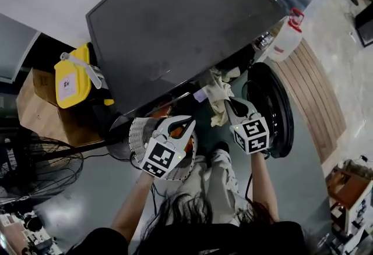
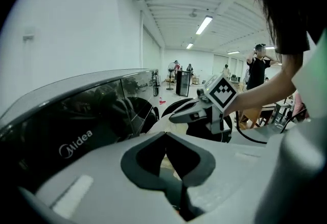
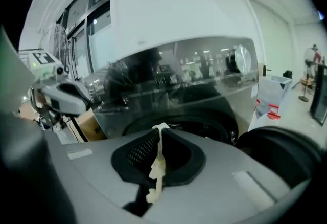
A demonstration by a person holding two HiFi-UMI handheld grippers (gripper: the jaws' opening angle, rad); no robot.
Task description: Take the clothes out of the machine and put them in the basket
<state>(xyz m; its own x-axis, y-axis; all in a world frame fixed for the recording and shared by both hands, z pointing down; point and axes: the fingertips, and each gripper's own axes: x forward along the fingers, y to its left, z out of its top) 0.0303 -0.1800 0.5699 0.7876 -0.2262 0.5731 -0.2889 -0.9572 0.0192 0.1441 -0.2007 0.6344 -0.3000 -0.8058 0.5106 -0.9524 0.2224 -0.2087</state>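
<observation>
right gripper (image 3: 159, 130) jaws pinch limp cream cloth (image 1: 218, 94) at washer (image 1: 175, 21) mouth | left gripper (image 1: 180, 125) jaws seemingly pressed together, nothing between | glossy round door (image 1: 274, 109) swung wide, right | perforated basket (image 1: 138, 135) beneath left gripper

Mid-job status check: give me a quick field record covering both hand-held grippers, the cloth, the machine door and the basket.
left hand-held gripper: jaws together, nothing seen pinched, above the basket
right hand-held gripper: shut on the cream cloth
cream cloth: hangs at the machine's opening; cannot tell whether it is clear of the drum
washing machine: dark top, front facing the person
door: swung open, at the right
basket: white mesh, in front of the machine at the left; contents hidden by the gripper
</observation>
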